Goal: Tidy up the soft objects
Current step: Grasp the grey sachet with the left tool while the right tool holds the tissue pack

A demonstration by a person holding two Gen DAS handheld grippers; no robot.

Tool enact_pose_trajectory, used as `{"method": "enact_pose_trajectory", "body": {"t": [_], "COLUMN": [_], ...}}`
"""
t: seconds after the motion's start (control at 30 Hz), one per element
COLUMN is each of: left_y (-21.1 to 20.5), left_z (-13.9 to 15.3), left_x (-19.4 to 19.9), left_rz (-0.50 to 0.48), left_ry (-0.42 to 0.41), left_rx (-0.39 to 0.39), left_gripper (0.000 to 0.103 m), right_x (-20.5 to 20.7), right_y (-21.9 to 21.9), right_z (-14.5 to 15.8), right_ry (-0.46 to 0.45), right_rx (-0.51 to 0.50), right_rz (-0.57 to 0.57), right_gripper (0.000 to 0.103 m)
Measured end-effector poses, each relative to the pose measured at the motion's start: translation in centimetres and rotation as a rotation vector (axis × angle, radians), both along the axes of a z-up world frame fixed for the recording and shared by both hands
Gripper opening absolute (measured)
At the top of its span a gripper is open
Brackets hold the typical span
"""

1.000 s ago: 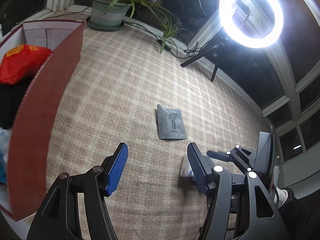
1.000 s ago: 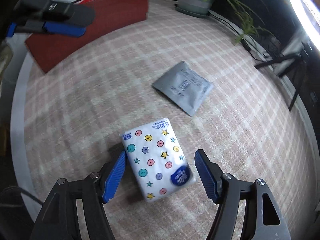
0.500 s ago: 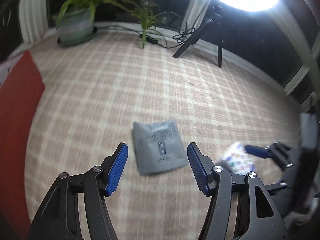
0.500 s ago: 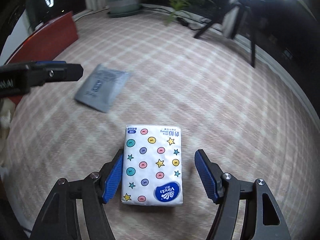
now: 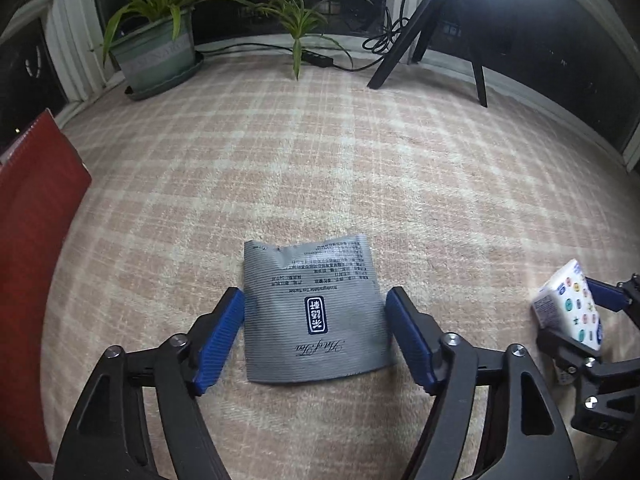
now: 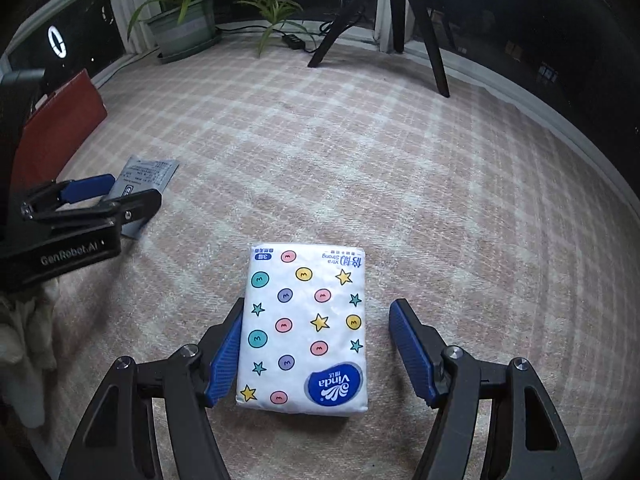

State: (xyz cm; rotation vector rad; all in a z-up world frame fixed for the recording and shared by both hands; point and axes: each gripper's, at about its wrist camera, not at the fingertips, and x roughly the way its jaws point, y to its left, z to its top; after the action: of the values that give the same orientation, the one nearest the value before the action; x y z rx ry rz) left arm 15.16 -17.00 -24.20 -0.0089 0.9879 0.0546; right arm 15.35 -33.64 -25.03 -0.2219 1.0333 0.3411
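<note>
The left gripper [image 5: 316,334] points down at a grey foil tea pouch [image 5: 314,312] lying flat on the checked carpet [image 5: 320,168]. Its jaws are opening and stand wide, with the pouch between the blue pads [image 5: 222,340]. The left pad sits at the pouch's edge and the right pad is just clear of it; whether the left one touches cannot be told. The pouch's near edge curls up slightly, and its small print is too fine to read.

The right gripper [image 6: 316,354] is angled down over a Vinda tissue pack [image 6: 304,328], white with coloured dots and stars, resting on the same carpet. The jaws are parted: the left pad [image 6: 226,354] lies against or just beside the pack's side, and the right pad stands clearly apart from it. The pack's near end hides the carpet between the fingers.

To the right gripper's left, the left gripper [image 6: 92,196] covers most of the pouch [image 6: 146,172]. A pale cloth [image 6: 24,332] below it is cut off by the frame edge. A red box wall [image 5: 36,232] stands to the left gripper's left, its contents out of sight. Ahead, a potted plant [image 5: 154,46] and a tripod [image 5: 436,28] stand at the carpet's far edge, the tripod's top cropped.
</note>
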Motion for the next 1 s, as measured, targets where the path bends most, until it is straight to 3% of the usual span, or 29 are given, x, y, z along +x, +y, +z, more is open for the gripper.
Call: {"method": "enact_pose_trajectory", "body": {"t": [0.17,0.37,0.47,0.6,0.7,1.0], "left_y": [0.9,1.6,1.5,0.9,0.4,0.0], "left_z": [-0.4,-0.6,-0.5,-0.2,0.0,0.1], "left_x": [0.7,1.5,1.2,0.5,0.3,-0.2], "left_rz": [0.029,0.033,0.025,0.015,0.002,-0.026], "left_ry": [0.004,0.010,0.003,-0.024,-0.032,-0.050], "left_rx": [0.007,-0.014,-0.021,-0.018,-0.017,-0.029], "left_gripper": [0.095,0.097,0.092,0.067,0.057,0.045], "right_x": [0.4,0.7,0.9,1.2,1.3,1.1], "right_y": [-0.3,-0.6,-0.8,-0.7,-0.7,-0.7], "right_z": [-0.1,-0.2,-0.2,-0.3,-0.3,-0.4], "right_ry": [-0.003,-0.012,-0.012,-0.020,-0.023,-0.027], "right_rx": [0.026,0.052,0.071,0.068,0.071,0.069], "right_rz": [-0.003,-0.009,-0.015,-0.020,-0.023,-0.036], "right_gripper": [0.066,0.068,0.071,0.073,0.074,0.073]}}
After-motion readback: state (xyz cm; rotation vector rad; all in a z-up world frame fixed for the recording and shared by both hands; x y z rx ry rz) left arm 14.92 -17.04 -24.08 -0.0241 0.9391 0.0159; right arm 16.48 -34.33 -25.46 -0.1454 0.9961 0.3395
